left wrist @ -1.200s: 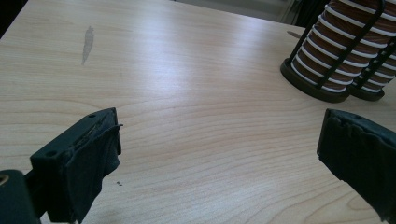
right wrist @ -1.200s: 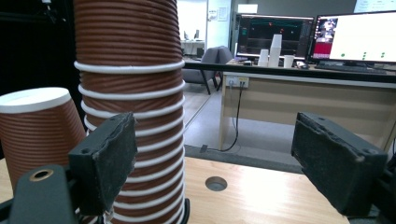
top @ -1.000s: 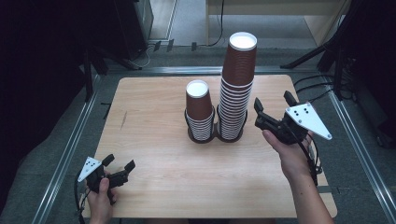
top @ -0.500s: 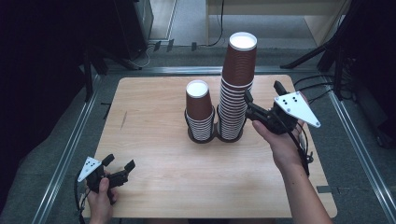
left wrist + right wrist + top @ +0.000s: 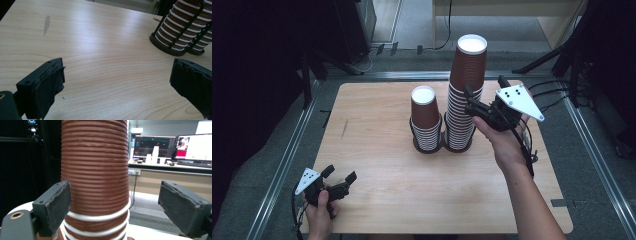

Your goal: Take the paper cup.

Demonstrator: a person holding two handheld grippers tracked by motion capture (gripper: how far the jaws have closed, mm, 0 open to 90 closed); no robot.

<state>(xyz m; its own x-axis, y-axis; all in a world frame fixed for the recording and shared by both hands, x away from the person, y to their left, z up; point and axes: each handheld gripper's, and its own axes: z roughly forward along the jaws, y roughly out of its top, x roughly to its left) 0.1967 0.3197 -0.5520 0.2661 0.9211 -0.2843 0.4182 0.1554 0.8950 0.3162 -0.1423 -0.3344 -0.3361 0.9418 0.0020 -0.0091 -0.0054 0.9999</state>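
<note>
We see the table (image 5: 377, 150) evenly lit from overhead w/ soft shadows; surroundings go near black. Bright monitors (image 5: 175, 145) glare in the right gripper view, bkgd slightly soft. Close jaws blur a bit.

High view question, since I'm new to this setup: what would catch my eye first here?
The tall stack of brown paper cups towers at the middle of the wooden table, with a shorter stack close on its left. The right gripper is up against the tall stack, jaws open and just widened, the stack between them. The left gripper rests open near the front left corner.
</note>
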